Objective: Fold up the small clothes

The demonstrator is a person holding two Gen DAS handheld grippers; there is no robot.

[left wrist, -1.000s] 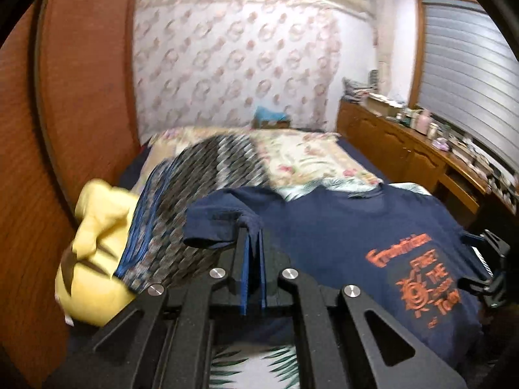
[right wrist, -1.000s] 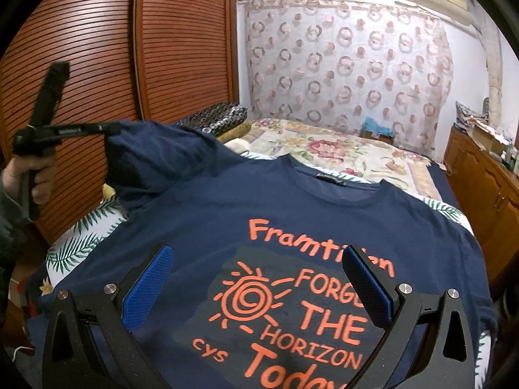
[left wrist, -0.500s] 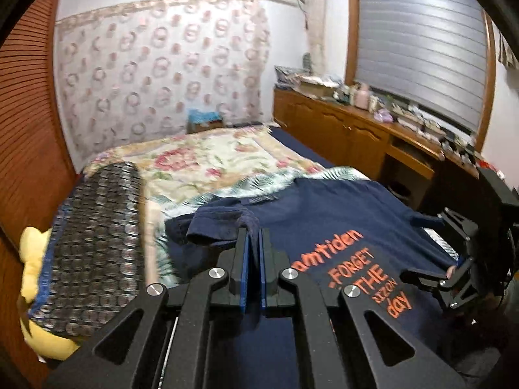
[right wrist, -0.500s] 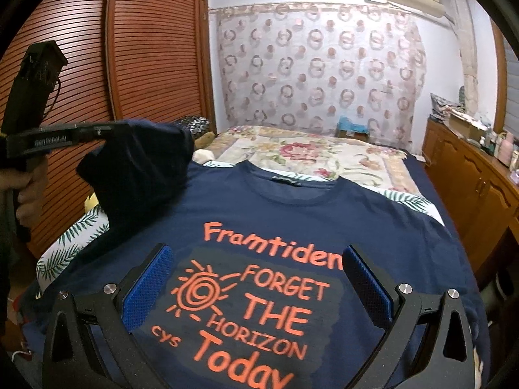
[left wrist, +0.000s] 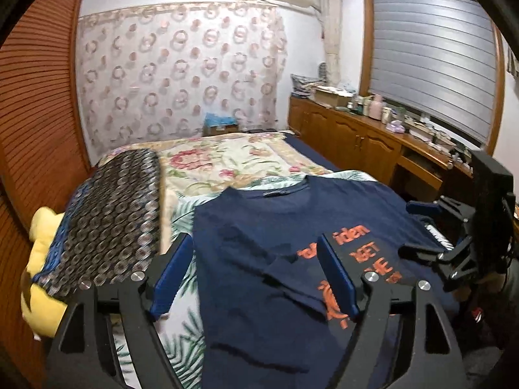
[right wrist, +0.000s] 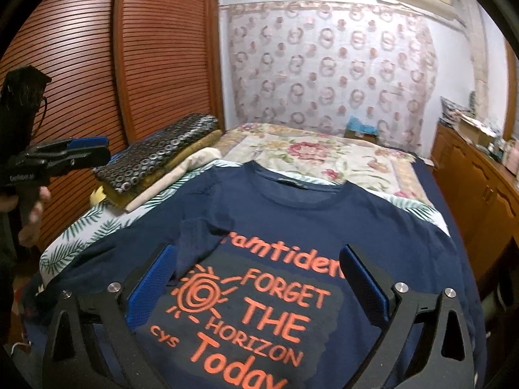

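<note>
- While the bed [right wrist: 418, 175] fills both views, the navy shirt [right wrist: 373, 227] lies flat on it, print side up, collar toward the far curtain wall, hem toward the grippers; long axis runs away from both cameras.
- Folded pile [right wrist: 155, 162] of patterned cloth sits on the bed's left side, beside the shirt, not touching it as far as I can tell.
- Shirt's left sleeve [right wrist: 198, 243] is folded inward onto the chest, its end covering the start of the orange lettering. Opposite sleeve lies spread out flat, unfolded.
- Left gripper [left wrist: 256, 275]: jaws have just been opening, blue pads now stand wide apart, nothing pinched; the folded sleeve lies on the shirt below and between them. In the right view it hangs off the shirt's left edge [right wrist: 87, 149], a hand [right wrist: 30, 207] on its handle.
- Right gripper [right wrist: 256, 288]: wide open, empty, hovering over the print near the hem, no pad touching cloth.
- Key relation: the unfolded sleeve lies to the right of the print, on the right gripper's side, well apart from the left gripper. Right gripper is nearer, so my guess is it takes that sleeve and carries it leftward across the shirt's long axis.
- Risk, as a guess: pinching the body layer with the sleeve would drag the whole shirt.
</note>
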